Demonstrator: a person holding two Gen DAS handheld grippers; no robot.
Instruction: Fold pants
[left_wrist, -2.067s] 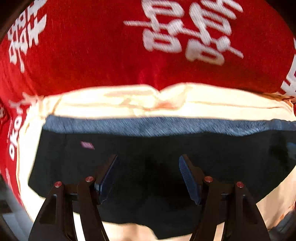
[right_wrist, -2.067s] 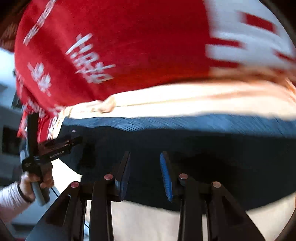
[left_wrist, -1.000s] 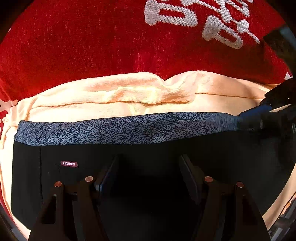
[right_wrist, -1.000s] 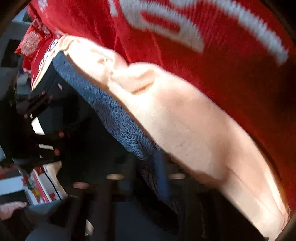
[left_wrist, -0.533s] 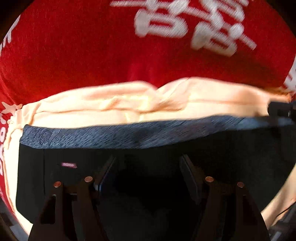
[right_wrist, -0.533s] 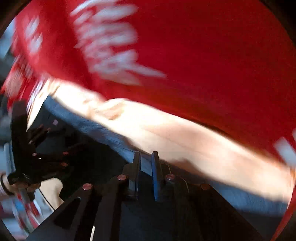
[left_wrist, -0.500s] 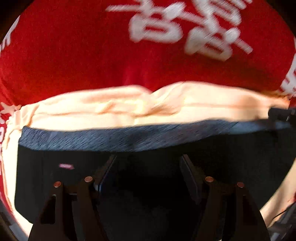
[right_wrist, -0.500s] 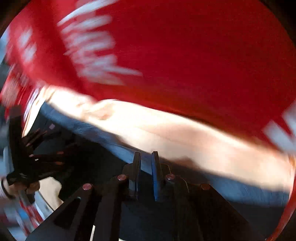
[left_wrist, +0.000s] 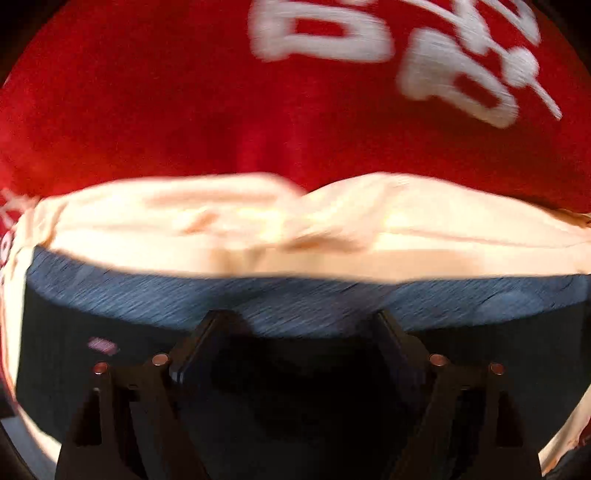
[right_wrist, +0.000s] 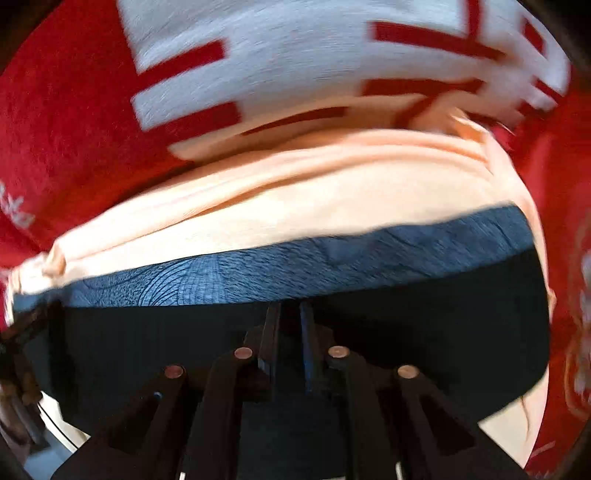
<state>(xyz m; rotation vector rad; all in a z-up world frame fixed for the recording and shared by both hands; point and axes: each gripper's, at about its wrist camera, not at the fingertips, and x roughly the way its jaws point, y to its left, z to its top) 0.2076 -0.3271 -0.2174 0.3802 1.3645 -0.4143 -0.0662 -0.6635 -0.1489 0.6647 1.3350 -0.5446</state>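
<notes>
The black pants (left_wrist: 295, 387) lie flat on a peach cloth (left_wrist: 332, 236) over the red blanket (left_wrist: 147, 110), the left gripper (left_wrist: 295, 354) has just spread wide above them and the right gripper (right_wrist: 287, 332), just parted slightly, holds nothing, so a careless grab may catch the peach cloth too.

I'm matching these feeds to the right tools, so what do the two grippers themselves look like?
Both look alike: matte black two-finger tools with angular, cut-out finger arms and copper-coloured rivets at the joints. The left gripper has flat dark pads. The right gripper has thin plate-like pads, one with a bluish face. No cables, markings or sleeves can be made out on either.
</notes>
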